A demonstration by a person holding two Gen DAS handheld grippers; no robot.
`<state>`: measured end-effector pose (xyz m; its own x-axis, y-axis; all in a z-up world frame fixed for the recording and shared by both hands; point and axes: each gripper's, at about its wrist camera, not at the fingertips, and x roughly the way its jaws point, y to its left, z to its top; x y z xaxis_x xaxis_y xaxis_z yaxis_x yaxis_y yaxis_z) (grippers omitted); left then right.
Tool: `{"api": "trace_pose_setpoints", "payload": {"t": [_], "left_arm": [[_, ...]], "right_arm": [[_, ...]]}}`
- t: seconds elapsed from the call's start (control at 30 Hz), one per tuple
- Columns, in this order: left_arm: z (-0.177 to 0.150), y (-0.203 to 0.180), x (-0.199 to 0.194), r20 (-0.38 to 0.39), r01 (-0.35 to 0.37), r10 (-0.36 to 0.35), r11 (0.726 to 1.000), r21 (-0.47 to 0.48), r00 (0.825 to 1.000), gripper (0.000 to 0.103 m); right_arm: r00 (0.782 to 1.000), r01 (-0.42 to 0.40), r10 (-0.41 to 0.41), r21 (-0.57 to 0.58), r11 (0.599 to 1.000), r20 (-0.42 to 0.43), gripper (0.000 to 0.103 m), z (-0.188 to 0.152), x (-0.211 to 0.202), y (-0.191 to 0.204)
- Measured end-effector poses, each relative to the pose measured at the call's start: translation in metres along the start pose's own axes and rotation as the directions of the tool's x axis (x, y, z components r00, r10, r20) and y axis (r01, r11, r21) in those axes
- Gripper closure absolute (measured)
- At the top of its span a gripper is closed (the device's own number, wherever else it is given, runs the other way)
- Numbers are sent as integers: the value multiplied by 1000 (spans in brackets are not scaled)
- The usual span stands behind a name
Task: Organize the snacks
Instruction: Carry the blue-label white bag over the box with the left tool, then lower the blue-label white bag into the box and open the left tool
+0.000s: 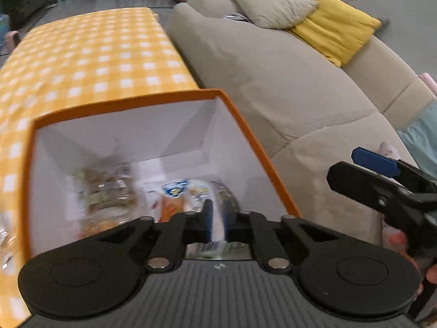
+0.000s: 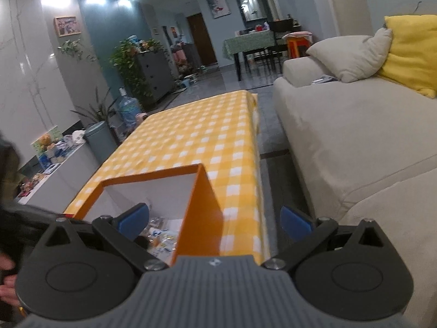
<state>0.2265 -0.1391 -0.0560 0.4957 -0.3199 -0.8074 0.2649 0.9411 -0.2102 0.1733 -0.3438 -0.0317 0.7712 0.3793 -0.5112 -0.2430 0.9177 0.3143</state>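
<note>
An orange box (image 1: 235, 114) with white inner walls stands on the yellow checked table (image 1: 90, 57). Several snack packets (image 1: 109, 191) lie on its floor. My left gripper (image 1: 217, 216) hangs over the box mouth, shut on a thin snack packet (image 1: 215, 247) whose printed end shows behind the fingers. My right gripper (image 2: 215, 218) is open and empty, held above the box's right wall (image 2: 203, 207) at the table's near edge; it also shows at the right of the left wrist view (image 1: 382, 175).
A beige sofa (image 1: 286, 87) with a grey pillow (image 1: 270, 5) and a yellow cushion (image 1: 336, 27) runs along the table's right side. A white side unit with clutter (image 2: 49, 161), a bin (image 2: 99, 139) and a water jug (image 2: 128, 109) stand left.
</note>
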Motion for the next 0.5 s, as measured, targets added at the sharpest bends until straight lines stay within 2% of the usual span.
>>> {"api": "trace_pose_setpoints", "payload": {"t": [0.1, 0.2, 0.3, 0.4, 0.5], "left_arm": [[-3, -1, 16, -23, -22, 23, 1000, 21, 999, 100], [-5, 6, 41, -120, -77, 72, 996, -34, 990, 100], [-9, 19, 47, -114, -39, 22, 988, -147, 993, 97], [-15, 28, 48, -123, -12, -14, 979, -206, 992, 97], [-16, 38, 45, -184, 17, -70, 961, -275, 980, 97]], "right_arm": [[1000, -8, 9, -11, 1000, 3, 3, -1, -1, 1], [1000, -14, 14, 2, 1000, -4, 3, -2, 1, -3], [1000, -14, 14, 22, 1000, -16, 3, -2, 4, -6], [999, -10, 11, 28, 1000, -30, 3, -3, 9, -7], [999, -1, 3, 36, 999, -46, 3, -4, 14, -8]]}}
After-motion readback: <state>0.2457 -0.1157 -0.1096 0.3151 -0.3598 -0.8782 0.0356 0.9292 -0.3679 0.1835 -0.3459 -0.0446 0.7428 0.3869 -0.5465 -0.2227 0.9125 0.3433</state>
